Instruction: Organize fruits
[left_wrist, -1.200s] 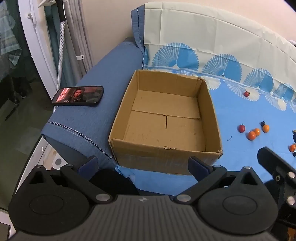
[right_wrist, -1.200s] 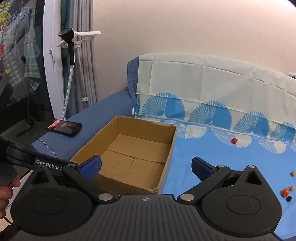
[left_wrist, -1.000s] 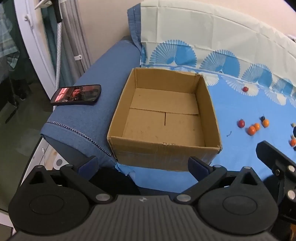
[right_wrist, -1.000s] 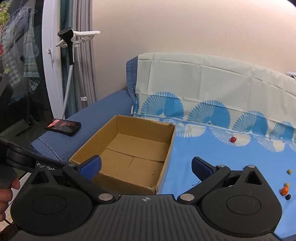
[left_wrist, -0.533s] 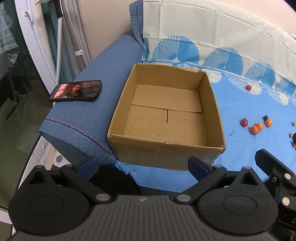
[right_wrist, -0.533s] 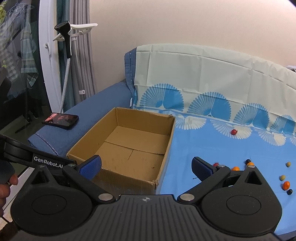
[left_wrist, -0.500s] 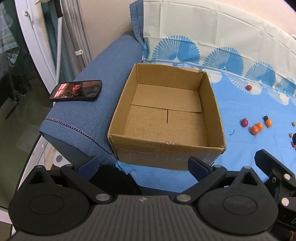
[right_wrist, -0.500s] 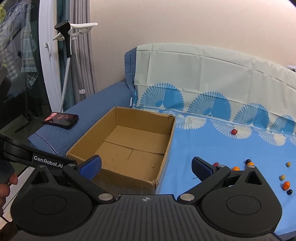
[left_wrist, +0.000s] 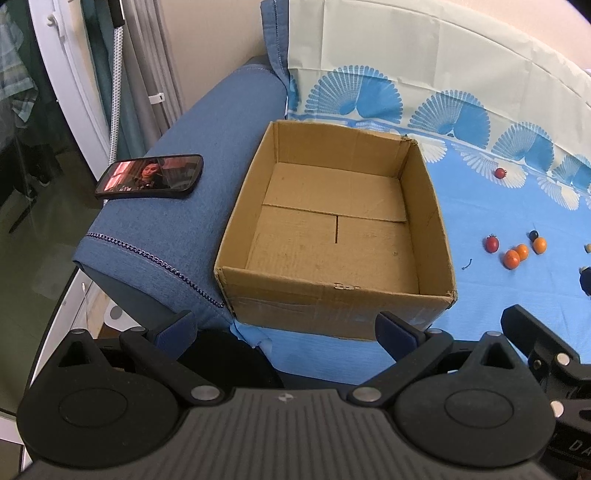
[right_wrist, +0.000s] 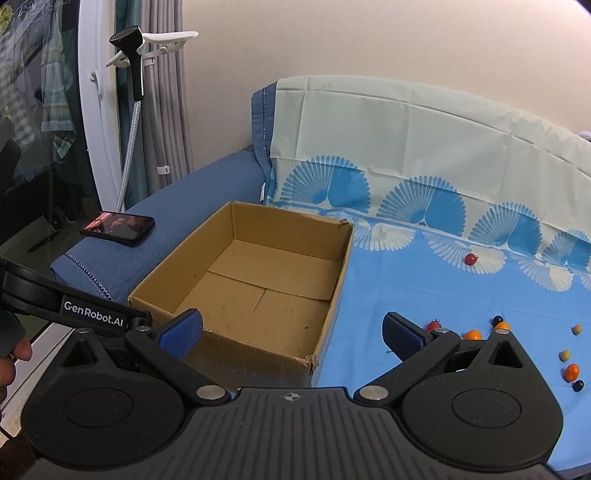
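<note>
My left gripper (left_wrist: 284, 326) hangs with its jaws spread wide and nothing between them; my right gripper (right_wrist: 291, 332) is likewise splayed and bare; just beyond both sits the cardboard box (left_wrist: 334, 236), upright and holding nothing, on the blue cloth (left_wrist: 480, 206); to its right, well apart from it, small fruits (left_wrist: 513, 254) lie scattered on the cloth, red, orange and dark ones; a single red one (right_wrist: 470, 259) lies farther back by the fan pattern; a phone (left_wrist: 149, 181) rests on the sofa arm (left_wrist: 207, 155) left of the box.
</note>
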